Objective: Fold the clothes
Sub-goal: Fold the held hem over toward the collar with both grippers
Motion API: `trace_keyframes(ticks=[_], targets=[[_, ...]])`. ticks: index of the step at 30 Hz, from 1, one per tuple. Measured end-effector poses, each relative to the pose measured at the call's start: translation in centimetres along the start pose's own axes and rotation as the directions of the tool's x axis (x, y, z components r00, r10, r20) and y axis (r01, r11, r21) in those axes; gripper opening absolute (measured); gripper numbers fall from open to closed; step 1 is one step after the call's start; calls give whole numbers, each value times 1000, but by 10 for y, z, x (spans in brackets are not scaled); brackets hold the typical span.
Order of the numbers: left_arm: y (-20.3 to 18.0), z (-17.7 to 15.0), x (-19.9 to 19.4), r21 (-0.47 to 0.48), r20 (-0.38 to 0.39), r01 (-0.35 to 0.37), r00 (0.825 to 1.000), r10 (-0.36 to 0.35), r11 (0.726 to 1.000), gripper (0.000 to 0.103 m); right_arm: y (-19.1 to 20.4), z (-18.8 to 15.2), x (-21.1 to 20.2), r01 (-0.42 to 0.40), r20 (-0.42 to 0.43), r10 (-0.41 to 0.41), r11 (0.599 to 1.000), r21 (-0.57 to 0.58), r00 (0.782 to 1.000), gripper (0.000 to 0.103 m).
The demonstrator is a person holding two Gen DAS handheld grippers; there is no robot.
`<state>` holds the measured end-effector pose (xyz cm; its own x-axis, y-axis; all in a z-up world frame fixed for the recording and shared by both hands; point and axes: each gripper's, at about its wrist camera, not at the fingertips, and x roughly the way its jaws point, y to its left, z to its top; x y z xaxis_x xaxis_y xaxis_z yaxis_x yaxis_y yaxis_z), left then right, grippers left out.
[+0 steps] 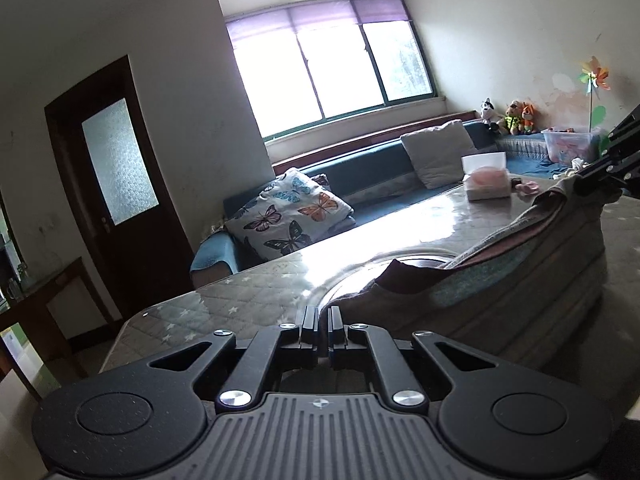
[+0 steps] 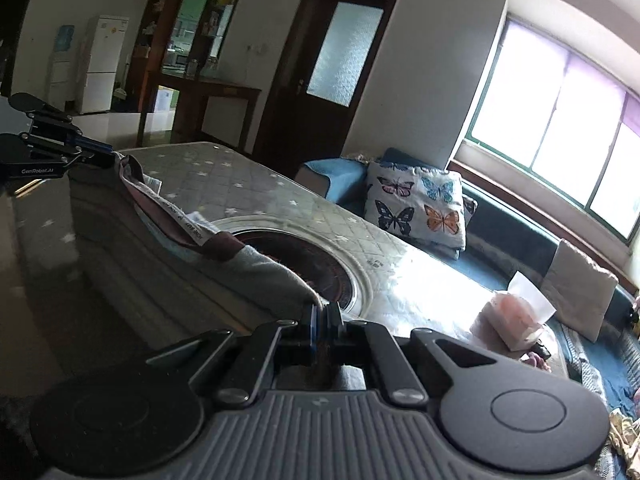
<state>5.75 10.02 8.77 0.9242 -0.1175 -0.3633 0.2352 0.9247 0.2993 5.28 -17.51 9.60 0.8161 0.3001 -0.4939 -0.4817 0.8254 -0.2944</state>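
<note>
Above the counter [image 1: 248,292], both grippers raised and angled slightly downward, sharing one garment [image 1: 520,280] stretched between them. Left gripper [image 1: 323,320] fingers pinched tight on one corner of the garment's upper edge; right gripper [image 2: 325,314] fingers likewise clamped on the opposite corner, cloth bunched between the pads. Seen from the left wrist view, right gripper at far right edge, gripping the far end; from the right wrist view, left gripper [image 2: 106,156] at far left, doing the same.

Garment grey-green with dark maroon trim and a white label strip along the neckline [image 2: 188,228], sagging in the middle, lower part draped down toward the counter. Counter covered with a quilted star-patterned cloth under a glossy sheet, strong window glare across it, a round inset [image 2: 320,256] in the middle partly hidden by the hanging cloth.

Beyond the counter: tissue box [image 1: 486,184] near the far edge, blue sofa [image 1: 360,176] with butterfly cushion [image 1: 286,216] and grey cushion [image 1: 438,152], soft toys [image 1: 508,116] and a pinwheel [image 1: 594,76] in the corner. Wide window [image 1: 332,68] with purple blind, dark wooden door [image 1: 116,168] with frosted pane, white fridge [image 2: 104,64] farther back.
</note>
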Motion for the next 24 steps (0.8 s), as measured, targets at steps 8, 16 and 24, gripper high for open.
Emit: trace_keyframes(ticks=[8,16,24], targets=[[17,3,104,2,-150,47,988,-46,999,5,-26,18,87,-11,-86,12,1000,19,996,4],[24,-13,188,-35,-300,68,951,-75,997,8,-45,0,181,-28,-223,58,990,136,973,5],[47,-23,204,-104,-335,-13,942,-23,995,9,-63,-19,216,35,-231,28,964,264,973,15]])
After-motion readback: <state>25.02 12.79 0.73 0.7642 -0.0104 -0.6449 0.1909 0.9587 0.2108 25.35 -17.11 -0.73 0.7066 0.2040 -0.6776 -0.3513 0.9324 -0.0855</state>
